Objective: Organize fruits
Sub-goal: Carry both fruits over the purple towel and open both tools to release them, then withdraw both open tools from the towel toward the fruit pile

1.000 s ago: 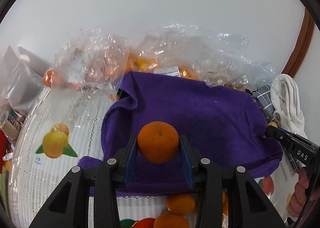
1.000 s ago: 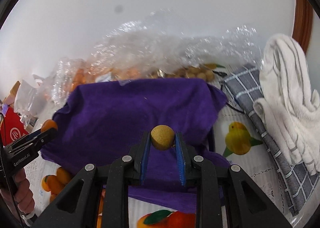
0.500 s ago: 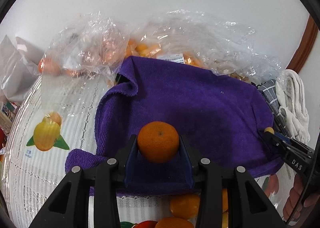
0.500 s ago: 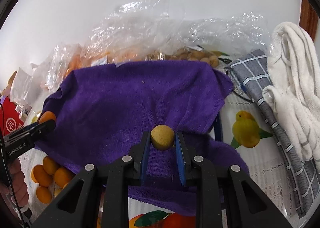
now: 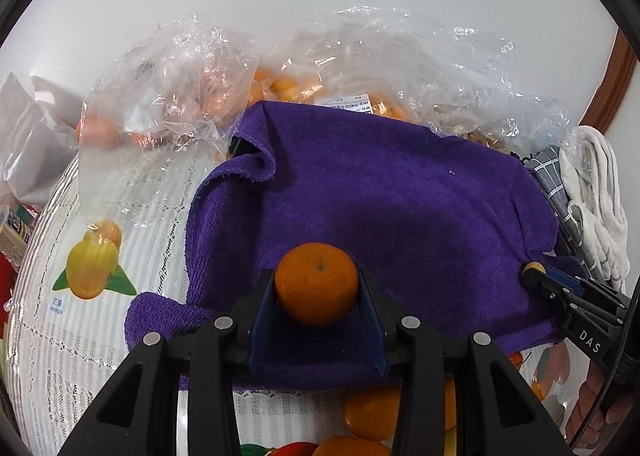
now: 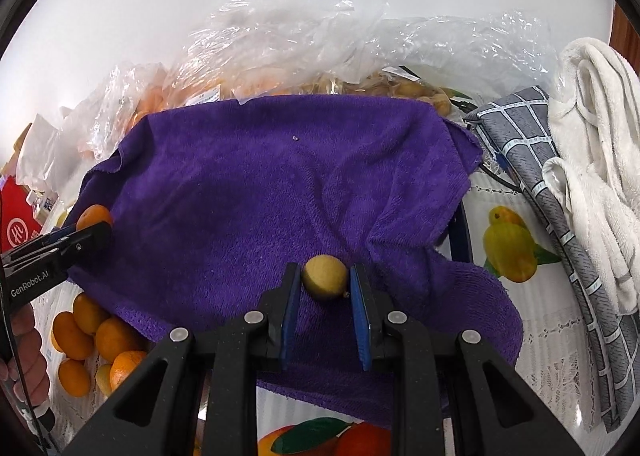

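Observation:
My left gripper [image 5: 317,288] is shut on an orange mandarin [image 5: 316,283] and holds it above the near edge of a purple towel [image 5: 400,200]. My right gripper [image 6: 325,280] is shut on a small round yellow-brown fruit [image 6: 325,276] above the same purple towel [image 6: 280,192]. The right gripper shows at the right edge of the left wrist view [image 5: 532,271]. The left gripper and its mandarin show at the left of the right wrist view [image 6: 94,221]. Loose mandarins [image 6: 96,344] lie on the tablecloth near the towel's front left edge.
Clear plastic bags of fruit [image 5: 280,76] lie behind the towel against the white wall. A grey checked cloth [image 6: 532,160] and a white towel [image 6: 592,152] lie to the right. A white fruit-print tablecloth [image 5: 100,256] covers the table. A red box [image 6: 16,216] stands far left.
Both grippers have moved forward and lower over the purple towel, each still holding its fruit. More of the towel's top shows in both views.

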A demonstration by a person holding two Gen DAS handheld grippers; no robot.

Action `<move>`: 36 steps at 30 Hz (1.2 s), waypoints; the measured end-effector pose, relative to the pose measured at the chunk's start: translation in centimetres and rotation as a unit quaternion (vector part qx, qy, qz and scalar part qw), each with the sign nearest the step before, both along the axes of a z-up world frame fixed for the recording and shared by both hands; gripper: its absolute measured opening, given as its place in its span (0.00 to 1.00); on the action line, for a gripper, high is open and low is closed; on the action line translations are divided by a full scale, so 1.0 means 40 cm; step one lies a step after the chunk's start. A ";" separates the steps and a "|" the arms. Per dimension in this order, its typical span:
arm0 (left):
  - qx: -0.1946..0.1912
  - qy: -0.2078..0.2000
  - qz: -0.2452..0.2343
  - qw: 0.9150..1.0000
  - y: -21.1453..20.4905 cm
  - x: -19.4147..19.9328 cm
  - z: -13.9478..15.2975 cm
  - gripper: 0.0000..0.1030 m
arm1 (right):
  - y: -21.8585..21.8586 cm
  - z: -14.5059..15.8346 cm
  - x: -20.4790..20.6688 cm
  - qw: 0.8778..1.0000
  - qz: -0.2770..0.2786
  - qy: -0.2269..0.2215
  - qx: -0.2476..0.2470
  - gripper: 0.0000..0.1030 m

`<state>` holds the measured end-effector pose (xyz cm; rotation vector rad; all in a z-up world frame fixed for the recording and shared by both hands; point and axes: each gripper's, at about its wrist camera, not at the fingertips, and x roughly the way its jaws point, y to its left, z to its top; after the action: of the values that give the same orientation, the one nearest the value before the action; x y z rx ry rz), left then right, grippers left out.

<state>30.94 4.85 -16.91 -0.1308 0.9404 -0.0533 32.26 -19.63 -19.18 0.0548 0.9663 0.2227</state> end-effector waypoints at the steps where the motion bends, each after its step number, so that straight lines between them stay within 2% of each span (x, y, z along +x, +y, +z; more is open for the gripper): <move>1: 0.002 0.001 0.000 1.000 -0.001 0.001 -0.001 0.38 | 0.001 0.000 0.001 1.000 0.000 0.000 0.000 0.24; 6: 0.010 -0.001 0.002 1.000 -0.005 0.002 -0.003 0.38 | 0.004 -0.001 0.002 1.000 -0.003 0.000 -0.002 0.26; 12: 0.011 -0.004 0.002 1.000 -0.008 -0.001 -0.001 0.38 | 0.011 0.013 -0.011 1.000 -0.006 -0.008 -0.013 0.43; 15: -0.001 -0.010 0.004 1.000 -0.005 -0.006 0.004 0.40 | 0.014 0.035 -0.028 1.000 -0.012 -0.023 -0.013 0.45; 20: 0.012 -0.048 0.012 0.999 -0.013 -0.031 0.032 0.55 | 0.009 0.060 -0.052 0.999 -0.018 -0.035 0.002 0.45; 23: 0.027 -0.068 0.020 0.997 -0.019 -0.047 0.043 0.56 | 0.010 0.077 -0.064 0.998 -0.032 -0.056 -0.020 0.45; 28: 0.025 -0.099 0.021 0.995 -0.017 -0.071 0.073 0.56 | 0.000 0.095 -0.072 0.999 -0.032 -0.042 -0.012 0.45; 31: 0.020 -0.104 0.016 0.994 -0.014 -0.082 0.099 0.56 | -0.002 0.118 -0.090 0.999 -0.021 -0.042 0.007 0.45; 36: 0.023 -0.101 0.014 0.995 0.007 -0.132 0.135 0.56 | 0.010 0.144 -0.160 0.999 -0.005 -0.044 -0.006 0.48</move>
<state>25.67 5.15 -11.50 -0.0943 0.7378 -0.0189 25.85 -19.24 -13.43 0.0378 0.8786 0.2086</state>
